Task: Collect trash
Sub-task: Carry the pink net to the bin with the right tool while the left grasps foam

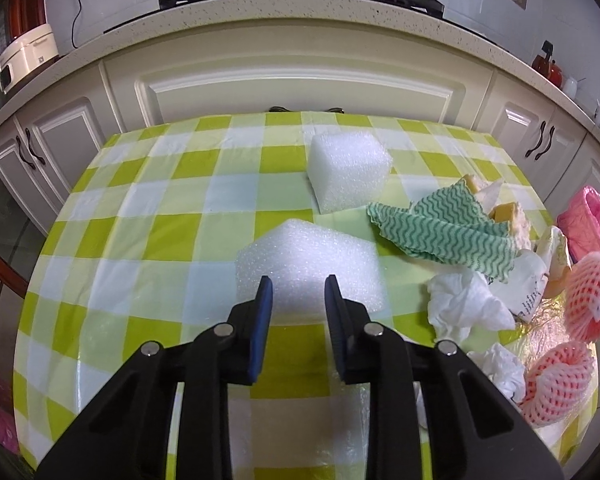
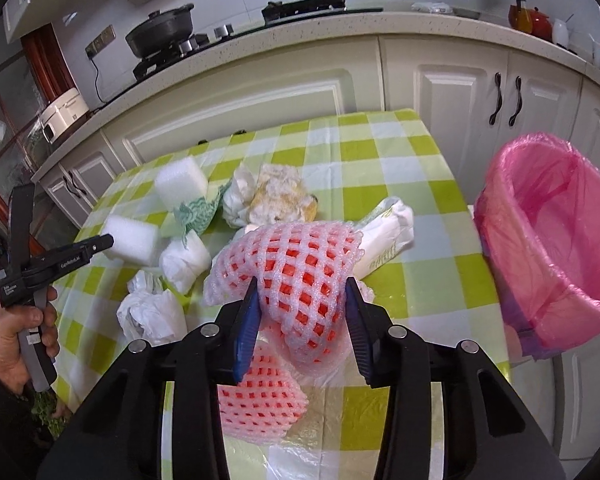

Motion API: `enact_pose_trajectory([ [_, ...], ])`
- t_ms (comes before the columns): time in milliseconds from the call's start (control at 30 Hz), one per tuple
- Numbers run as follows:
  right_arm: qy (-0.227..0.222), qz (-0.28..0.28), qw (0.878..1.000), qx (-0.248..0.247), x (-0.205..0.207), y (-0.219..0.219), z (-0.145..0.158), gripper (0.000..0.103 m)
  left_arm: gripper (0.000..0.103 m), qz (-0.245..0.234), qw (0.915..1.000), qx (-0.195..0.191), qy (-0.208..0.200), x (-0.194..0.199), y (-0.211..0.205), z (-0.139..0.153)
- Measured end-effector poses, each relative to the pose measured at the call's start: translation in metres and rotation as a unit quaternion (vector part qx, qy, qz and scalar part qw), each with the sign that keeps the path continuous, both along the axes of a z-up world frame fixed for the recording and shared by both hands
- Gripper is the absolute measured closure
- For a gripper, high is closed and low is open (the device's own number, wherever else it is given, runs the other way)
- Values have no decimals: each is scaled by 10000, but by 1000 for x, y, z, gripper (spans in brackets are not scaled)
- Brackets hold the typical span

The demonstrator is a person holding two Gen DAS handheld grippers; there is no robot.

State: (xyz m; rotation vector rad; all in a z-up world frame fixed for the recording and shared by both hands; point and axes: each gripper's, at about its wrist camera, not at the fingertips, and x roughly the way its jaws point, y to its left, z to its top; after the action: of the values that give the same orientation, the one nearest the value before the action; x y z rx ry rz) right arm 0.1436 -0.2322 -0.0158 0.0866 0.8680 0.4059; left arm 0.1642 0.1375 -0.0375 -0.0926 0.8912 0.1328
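Between the blue pads of the right claw (image 2: 300, 300) sits a pink foam fruit net (image 2: 300, 264), raised above the checked counter (image 2: 420, 240); both pads press into its mesh, so the claw is clamped on it. A second pink foam net (image 2: 260, 396) lies on the cloth just below and nearer the camera. Beside the counter's right edge stands a bin lined with a pink bag (image 2: 556, 248), its mouth open and tilted toward the counter. Behind the held net lie a printed white wrapper (image 2: 388, 240), a yellowish sponge lump (image 2: 280, 196), crumpled white tissues (image 2: 152, 312) and a green wavy-striped cloth (image 2: 196, 208). Further left, the left claw (image 1: 298, 284) reaches over a white foam block (image 1: 308, 260); its pads are narrowed against the block's near side, but whether they actually pinch the foam cannot be told. A hand (image 2: 16, 336) holds that tool's grip. A second white foam block (image 1: 348, 168) rests further back on the cloth, apart from the first. Beyond the counter run cream cabinets (image 1: 300, 84), with a black pot (image 2: 160, 32) on a stove.
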Motion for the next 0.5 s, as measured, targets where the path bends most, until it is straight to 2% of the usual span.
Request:
enact_pose_trajectory([
  [300,-450,-417,9980,127,-1,-48,44,63,80,45,9990,17,-440,-12,-8,41],
  [500,-704,-862,9938,-7,7,-94,64,63,80,-265,9964,-39,-805,-13,-44,73],
])
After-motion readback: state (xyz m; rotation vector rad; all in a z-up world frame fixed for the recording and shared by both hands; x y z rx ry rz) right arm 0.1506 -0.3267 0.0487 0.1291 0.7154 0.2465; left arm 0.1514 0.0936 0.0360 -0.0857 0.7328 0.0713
